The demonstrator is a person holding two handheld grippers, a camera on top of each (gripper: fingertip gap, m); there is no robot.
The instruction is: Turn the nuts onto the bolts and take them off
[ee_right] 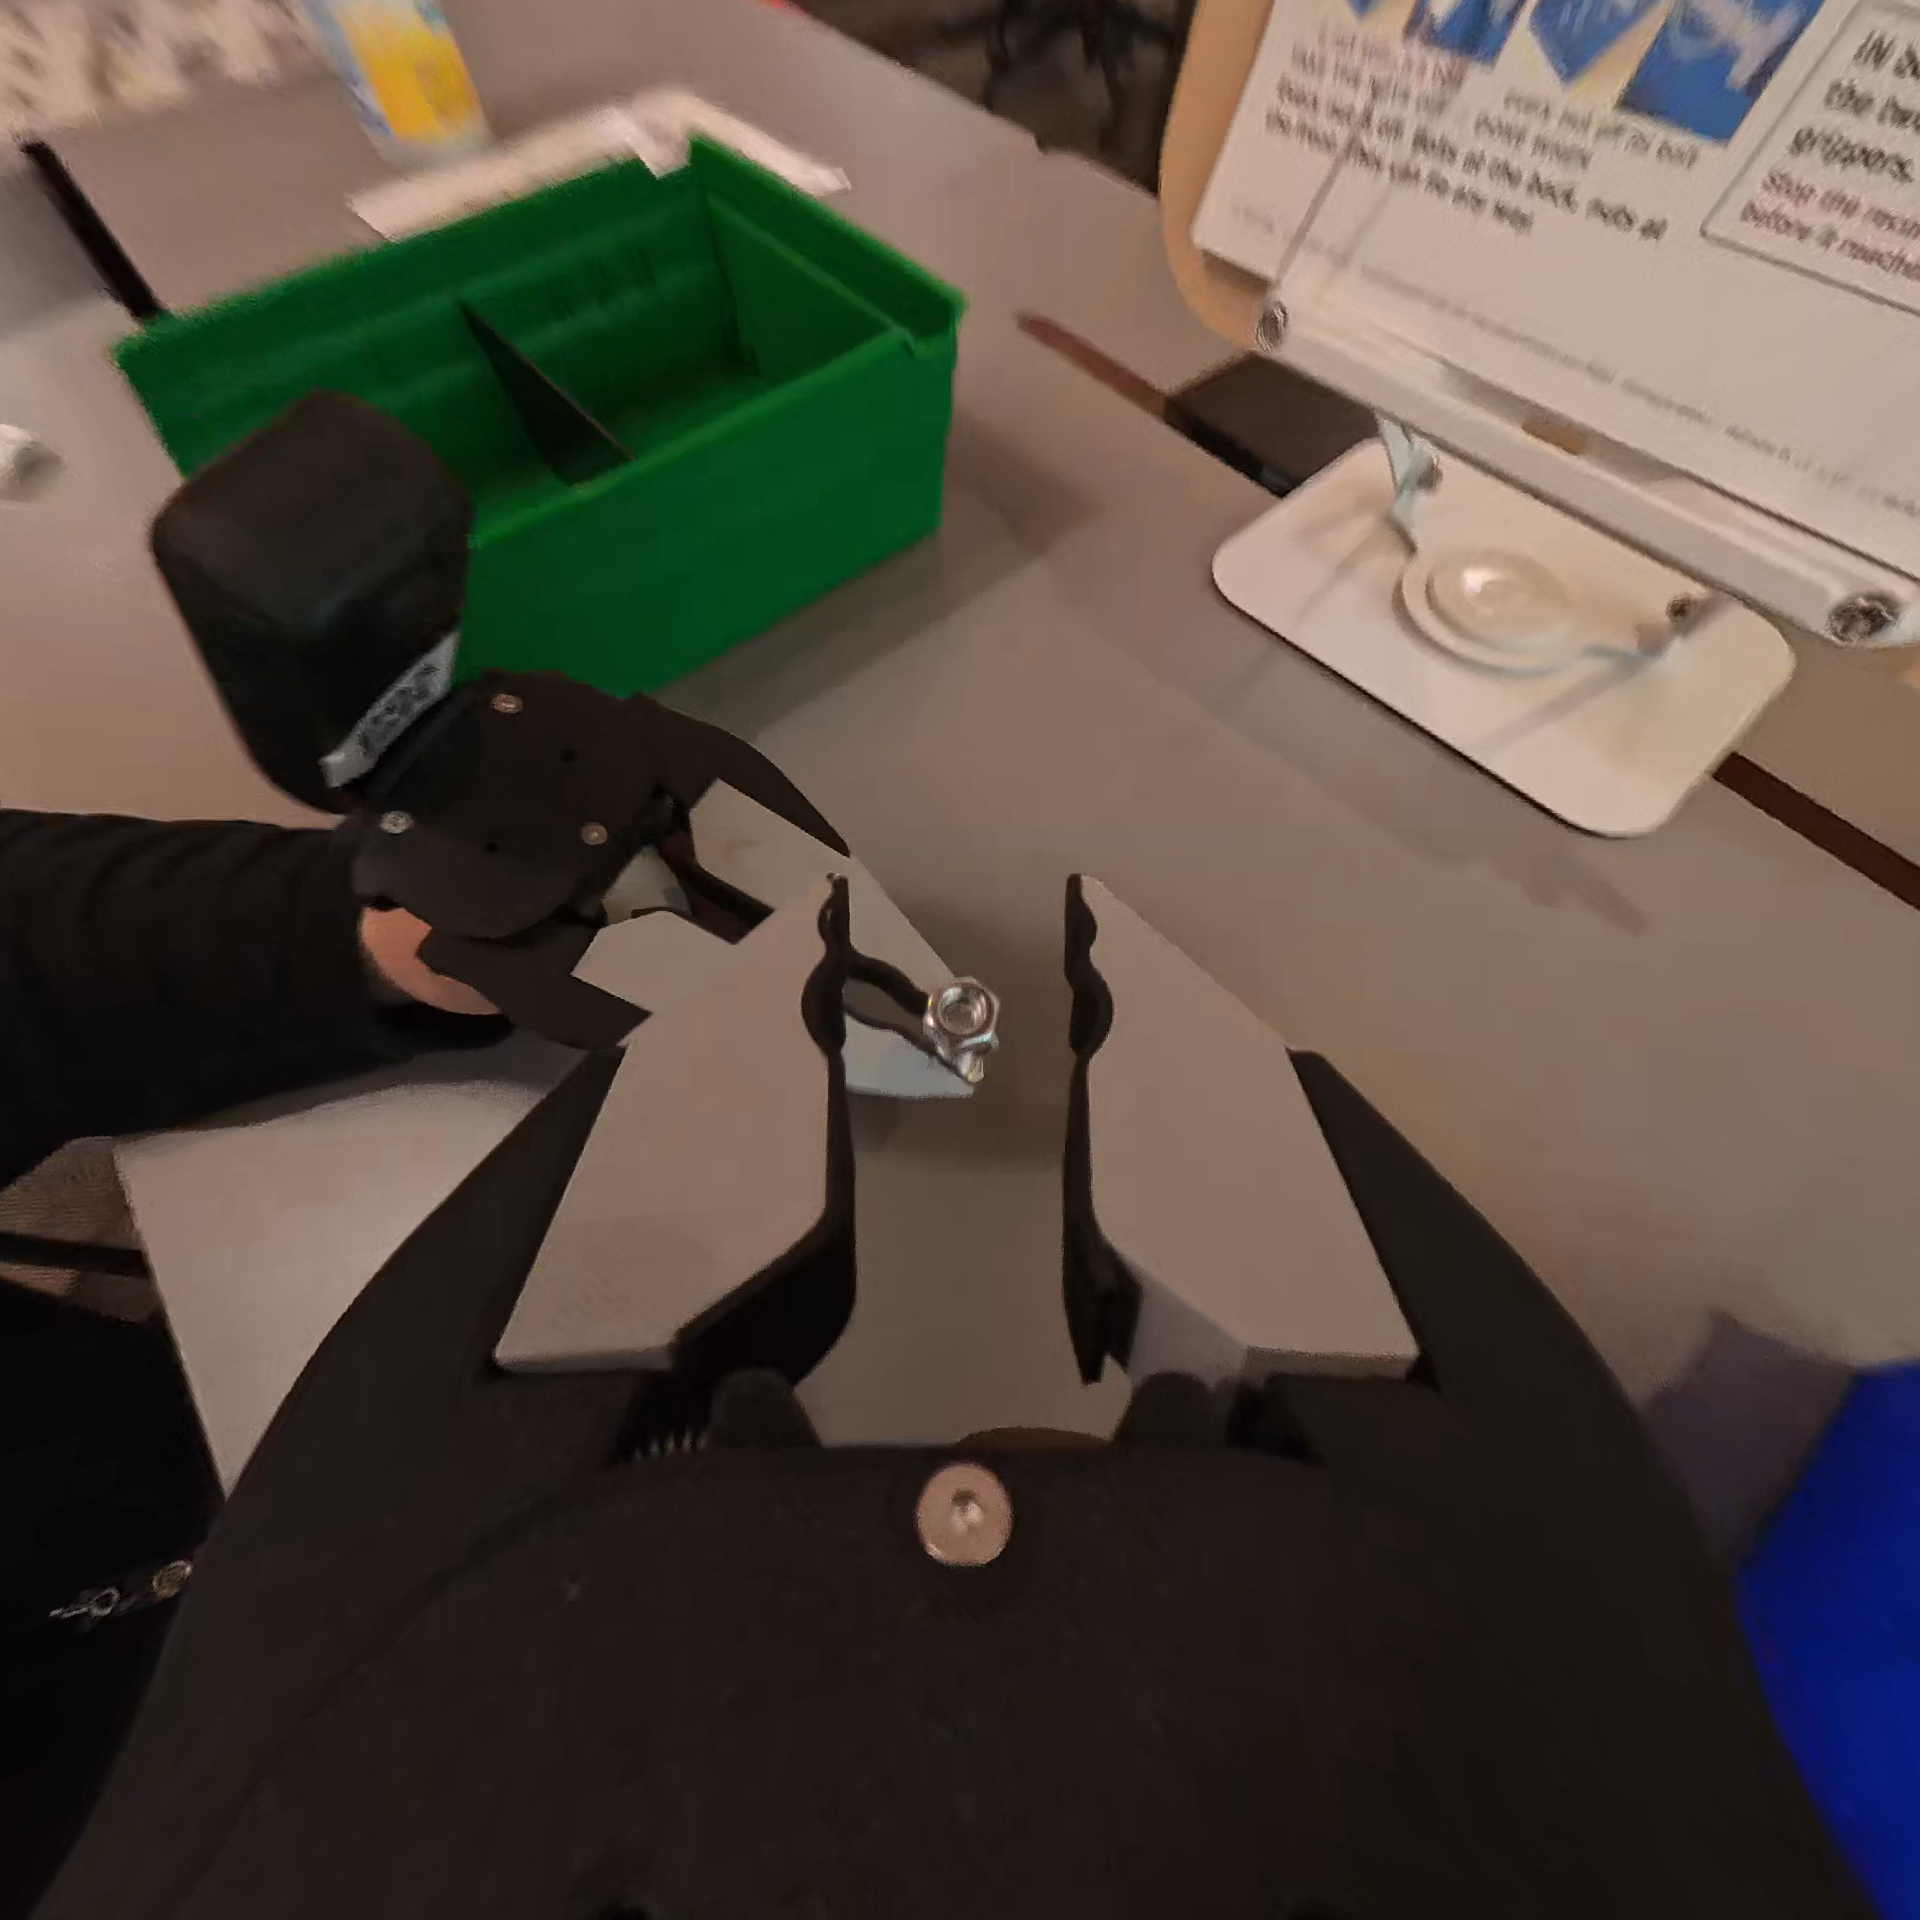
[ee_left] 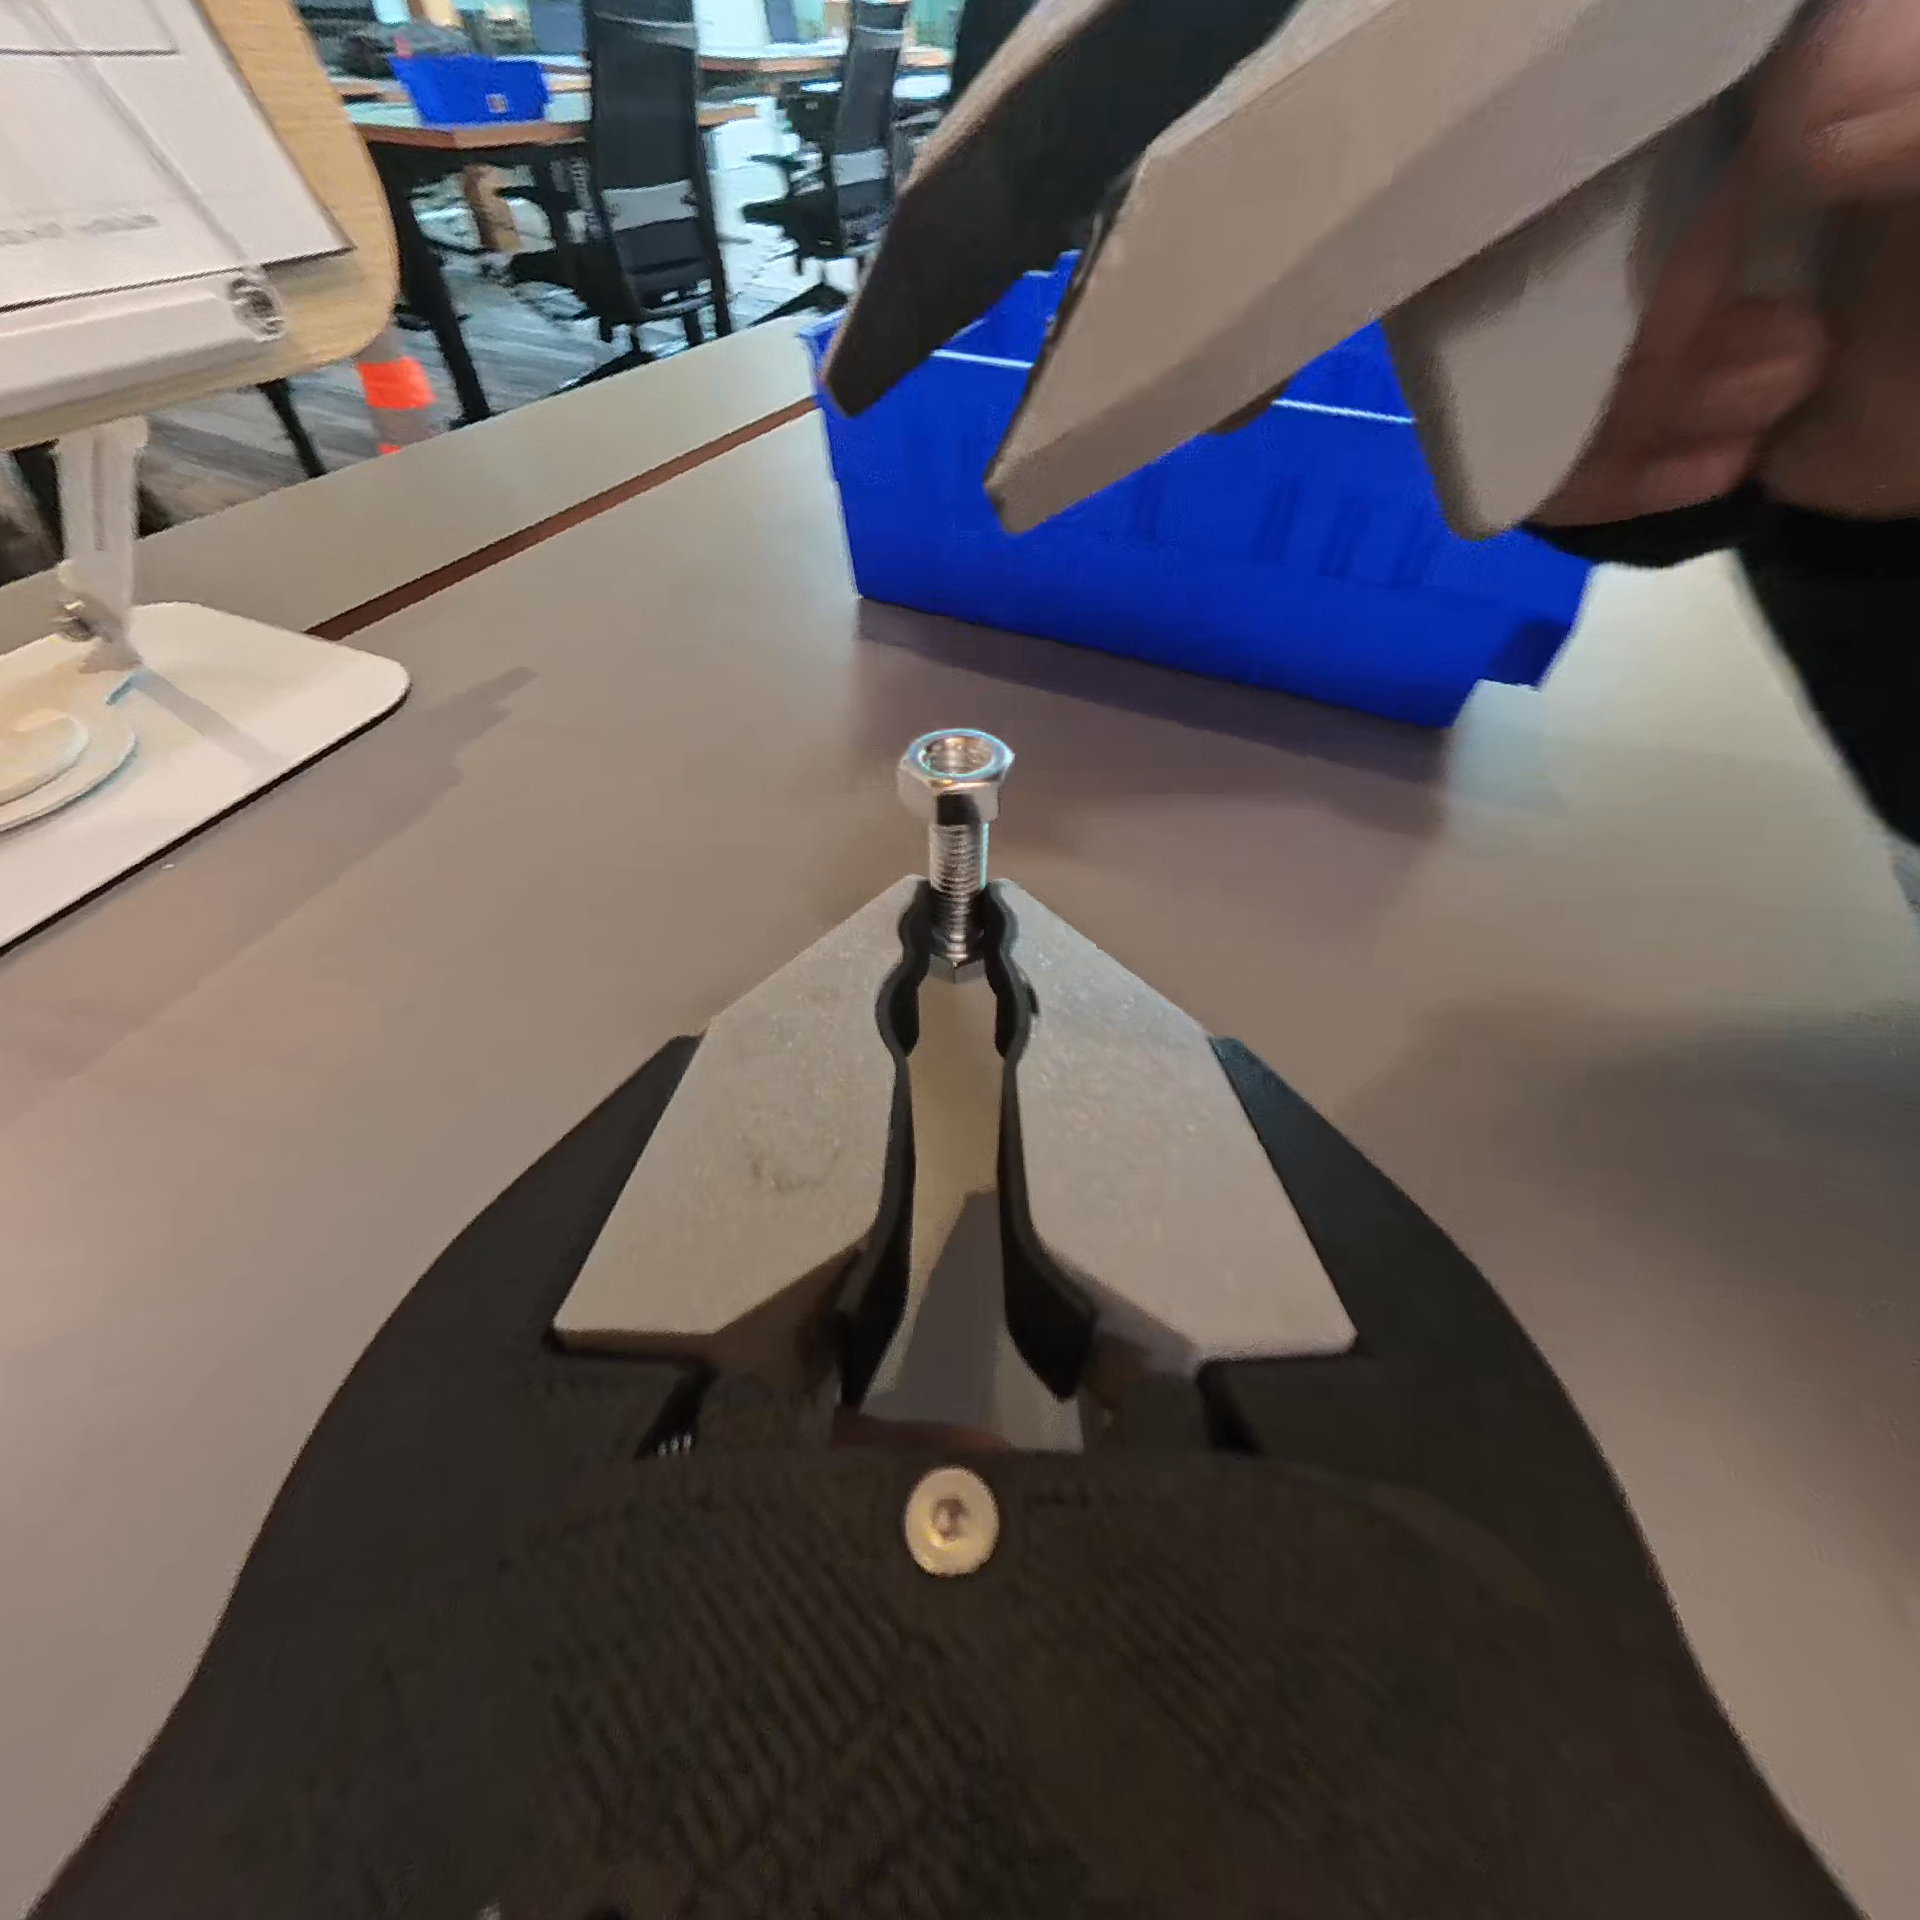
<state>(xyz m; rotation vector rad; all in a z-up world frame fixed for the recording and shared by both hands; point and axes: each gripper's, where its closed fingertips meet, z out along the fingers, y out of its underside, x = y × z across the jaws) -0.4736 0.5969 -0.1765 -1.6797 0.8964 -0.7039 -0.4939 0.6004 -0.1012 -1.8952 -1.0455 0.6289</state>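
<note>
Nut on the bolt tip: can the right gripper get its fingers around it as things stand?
Probably yes. The right gripper is open and empty, and the nut sits exposed at the end of the bolt, clear of the left gripper shut on the bolt's lower end. Nothing lies between them.

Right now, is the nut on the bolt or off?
On: the nut sits at the bolt tip, threads bare below it.

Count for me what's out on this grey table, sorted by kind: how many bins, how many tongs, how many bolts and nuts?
Plastic bins: 2 (blue bin, green divided bin)
Tongs: 2 (left tongs, right tongs)
Shiny steel bolts: 1
Shiny hex steel nuts: 1
White sign stands: 1
Total: 7
</note>
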